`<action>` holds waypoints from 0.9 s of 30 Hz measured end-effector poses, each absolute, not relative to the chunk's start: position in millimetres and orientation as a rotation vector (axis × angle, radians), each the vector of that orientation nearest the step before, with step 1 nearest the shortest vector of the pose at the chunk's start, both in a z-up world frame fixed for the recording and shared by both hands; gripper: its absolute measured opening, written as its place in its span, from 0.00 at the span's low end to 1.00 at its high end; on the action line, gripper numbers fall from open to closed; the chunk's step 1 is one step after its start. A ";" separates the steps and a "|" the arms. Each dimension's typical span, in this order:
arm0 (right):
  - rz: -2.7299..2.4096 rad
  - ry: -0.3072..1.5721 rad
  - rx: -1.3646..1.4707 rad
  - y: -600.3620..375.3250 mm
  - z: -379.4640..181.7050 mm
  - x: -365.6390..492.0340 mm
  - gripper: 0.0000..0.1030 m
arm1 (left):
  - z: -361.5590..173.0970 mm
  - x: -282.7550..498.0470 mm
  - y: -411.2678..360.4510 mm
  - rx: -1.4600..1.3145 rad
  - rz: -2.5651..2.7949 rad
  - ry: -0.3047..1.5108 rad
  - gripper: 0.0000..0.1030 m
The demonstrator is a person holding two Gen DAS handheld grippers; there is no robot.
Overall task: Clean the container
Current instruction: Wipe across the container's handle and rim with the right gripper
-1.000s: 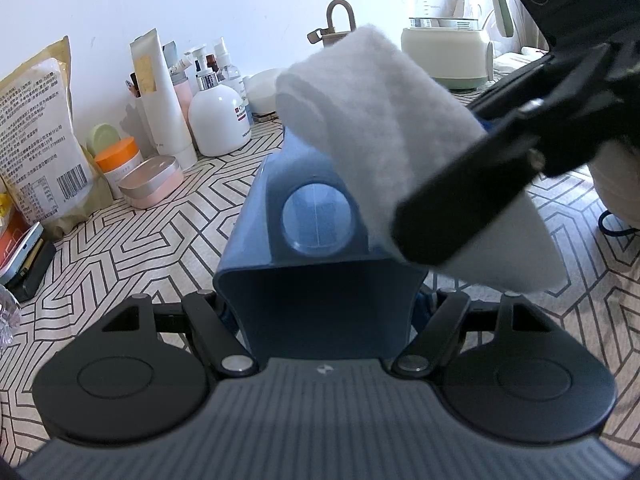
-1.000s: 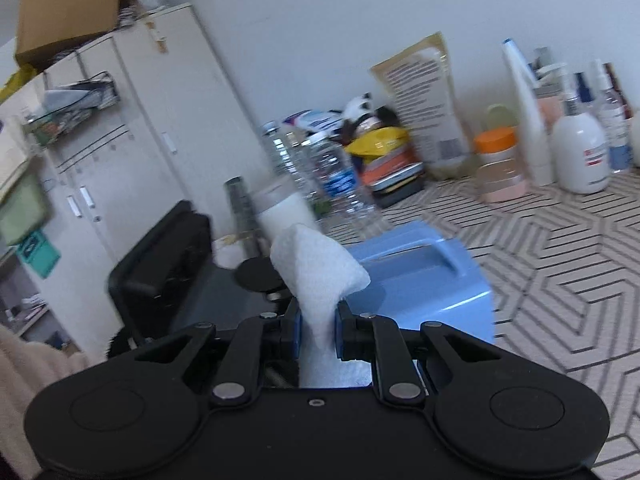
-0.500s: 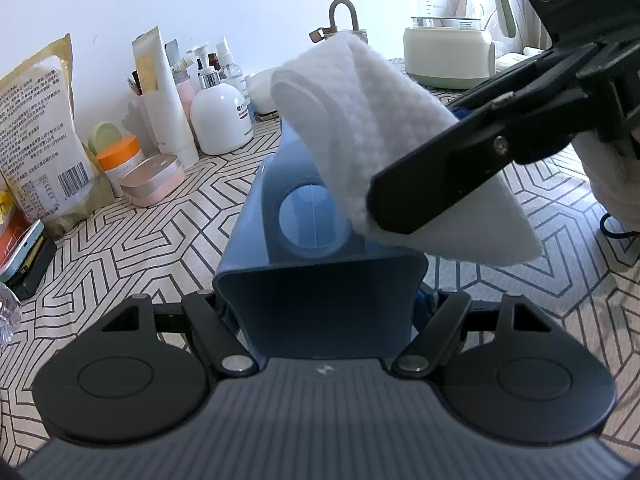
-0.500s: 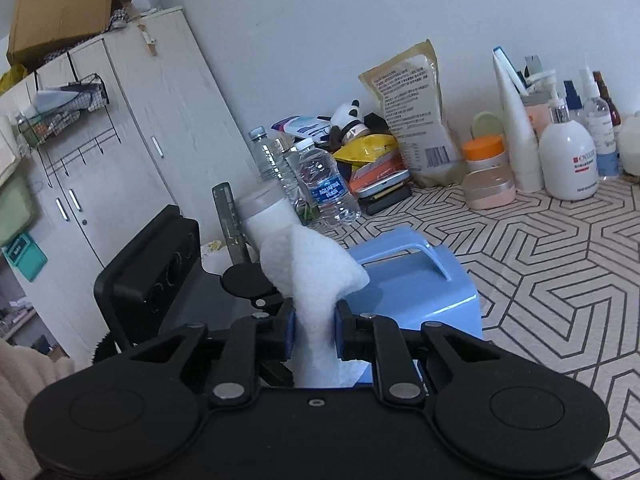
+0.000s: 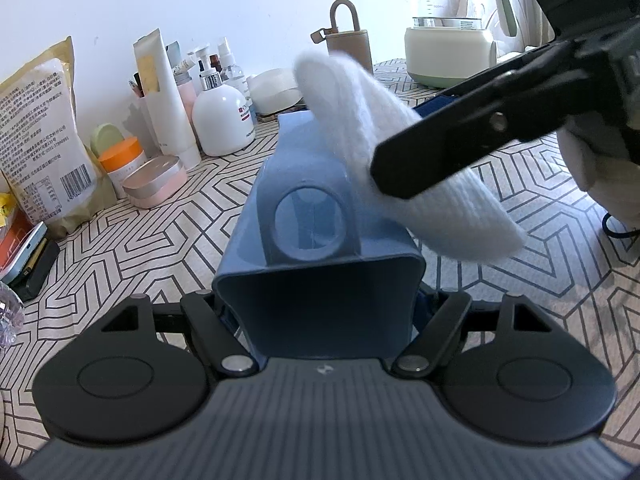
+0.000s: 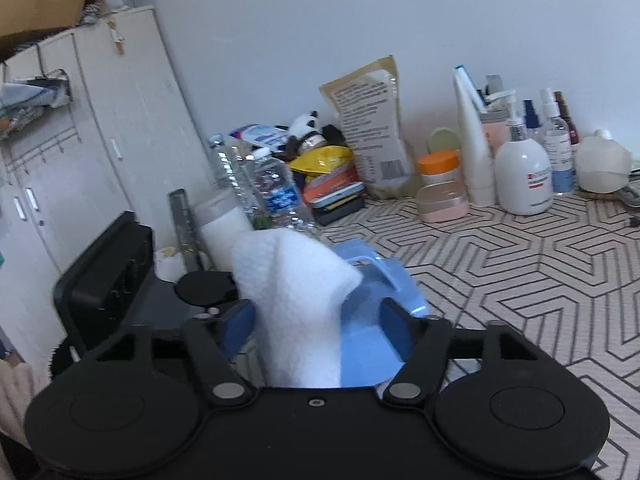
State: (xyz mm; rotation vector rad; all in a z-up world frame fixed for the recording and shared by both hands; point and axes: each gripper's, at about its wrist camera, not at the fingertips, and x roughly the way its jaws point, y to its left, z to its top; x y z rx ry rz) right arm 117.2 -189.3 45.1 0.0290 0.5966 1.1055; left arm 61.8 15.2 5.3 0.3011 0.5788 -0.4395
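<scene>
Geometric-patterned worktop (image 5: 140, 240), tan printed pouch (image 5: 36, 136) against the wall, orange-lidded jar (image 5: 122, 158), pink tin (image 5: 156, 186), white pump bottle (image 5: 222, 120), glass kettle (image 5: 450, 20), water bottles (image 6: 276, 192), white cupboard (image 6: 100, 128)

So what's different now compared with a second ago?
The right gripper has just opened its jaws: the white cloth stands loose between them, no longer pinched. The left gripper stays clamped on the blue container, which hasn't moved.
</scene>
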 end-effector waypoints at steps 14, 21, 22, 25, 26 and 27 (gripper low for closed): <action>0.989 0.643 0.089 -204.0 42.8 135.1 0.38 | 4.9 68.5 17.2 0.302 -0.437 0.579 0.74; 0.873 0.573 0.187 -231.4 51.0 133.7 0.75 | 4.7 71.9 17.1 0.290 -0.435 0.586 0.75; 0.846 0.570 0.194 -235.2 50.6 132.8 0.76 | 4.4 70.3 17.3 0.288 -0.435 0.587 0.75; 0.779 0.582 0.182 -242.4 50.6 124.0 0.76 | 4.6 70.1 17.5 0.286 -0.433 0.588 0.75; 0.757 0.594 0.161 -243.0 51.2 118.7 0.76 | 4.6 69.2 17.1 0.289 -0.432 0.587 0.75; 0.739 0.606 0.138 -243.4 51.6 113.5 0.76 | 4.5 67.3 16.4 0.292 -0.431 0.585 0.75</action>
